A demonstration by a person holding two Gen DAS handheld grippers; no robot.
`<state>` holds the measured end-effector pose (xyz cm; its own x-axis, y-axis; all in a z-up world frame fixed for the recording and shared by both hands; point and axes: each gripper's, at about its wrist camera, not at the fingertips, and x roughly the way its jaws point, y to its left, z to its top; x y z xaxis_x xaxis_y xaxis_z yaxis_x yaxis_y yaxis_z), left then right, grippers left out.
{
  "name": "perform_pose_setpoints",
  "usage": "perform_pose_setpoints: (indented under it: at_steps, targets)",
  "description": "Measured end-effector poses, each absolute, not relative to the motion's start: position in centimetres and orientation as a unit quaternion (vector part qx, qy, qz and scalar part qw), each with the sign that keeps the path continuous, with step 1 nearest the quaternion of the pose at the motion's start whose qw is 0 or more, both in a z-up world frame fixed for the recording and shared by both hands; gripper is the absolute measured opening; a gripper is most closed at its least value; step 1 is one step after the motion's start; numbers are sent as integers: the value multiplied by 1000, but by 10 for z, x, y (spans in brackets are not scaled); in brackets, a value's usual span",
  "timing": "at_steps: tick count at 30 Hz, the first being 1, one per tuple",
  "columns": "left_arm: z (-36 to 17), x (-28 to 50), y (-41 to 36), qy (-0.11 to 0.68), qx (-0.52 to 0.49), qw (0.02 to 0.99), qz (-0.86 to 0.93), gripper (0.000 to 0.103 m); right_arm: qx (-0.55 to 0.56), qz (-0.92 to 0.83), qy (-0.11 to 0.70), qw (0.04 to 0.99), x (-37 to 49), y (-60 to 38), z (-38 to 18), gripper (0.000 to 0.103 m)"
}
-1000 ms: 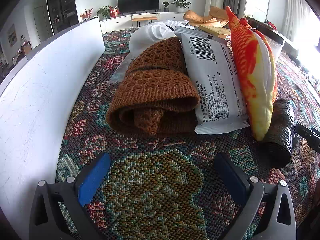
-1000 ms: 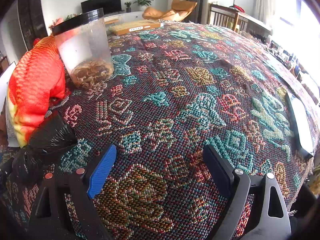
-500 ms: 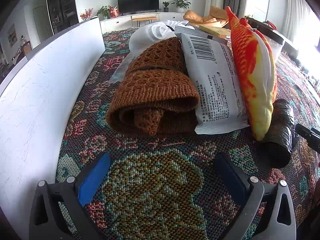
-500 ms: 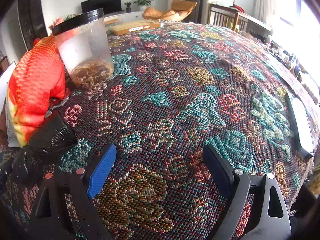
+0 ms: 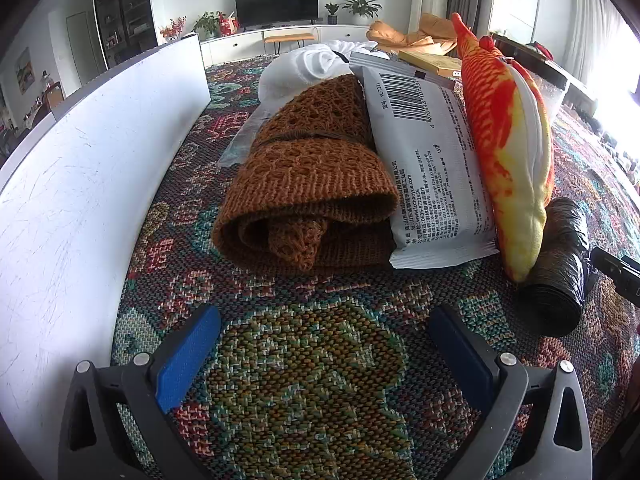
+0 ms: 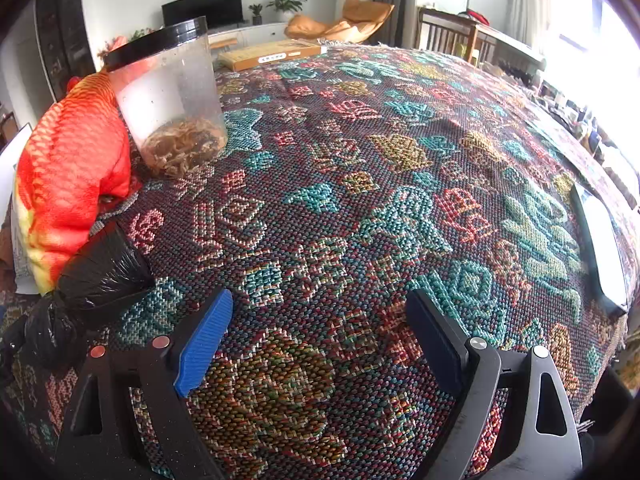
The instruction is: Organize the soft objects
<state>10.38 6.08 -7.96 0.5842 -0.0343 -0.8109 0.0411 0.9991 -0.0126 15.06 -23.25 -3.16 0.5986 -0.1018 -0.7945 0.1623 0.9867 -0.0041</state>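
A row of soft things lies on the patterned tablecloth (image 5: 304, 360). A rolled brown knit cloth (image 5: 312, 184) sits in the middle, with a white cloth bundle (image 5: 304, 66) behind it. A white plastic packet (image 5: 428, 160) leans on its right side, then an orange-and-yellow plush fish (image 5: 508, 140) (image 6: 68, 168), then a black plastic bag roll (image 5: 560, 272) (image 6: 96, 276). My left gripper (image 5: 324, 344) stands open just short of the knit cloth, holding nothing. My right gripper (image 6: 320, 332) is open over bare tablecloth, with the black roll to its left.
A long white board (image 5: 80, 184) stands upright along the left side. A clear jar with a black lid (image 6: 168, 96) stands beside the fish. A flat yellow box (image 6: 272, 54) lies at the far edge. A phone (image 6: 600, 248) lies at the right edge.
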Motion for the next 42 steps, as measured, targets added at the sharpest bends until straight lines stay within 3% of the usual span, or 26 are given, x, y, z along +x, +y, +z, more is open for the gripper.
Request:
perform_pose_setpoints:
  at_steps: [30,35,42]
  targets:
    - [-78,104,60,461,8,887,-41,103,41,-66,442,894,148,-232,-30,91]
    - [-75,103,77,447,-36,892,-64,103,108,85,392,910,127,-210,-5,90]
    - [-74,103,81,440,-55,894,-69,103,-57,150,409,898,120,-114,-11,90]
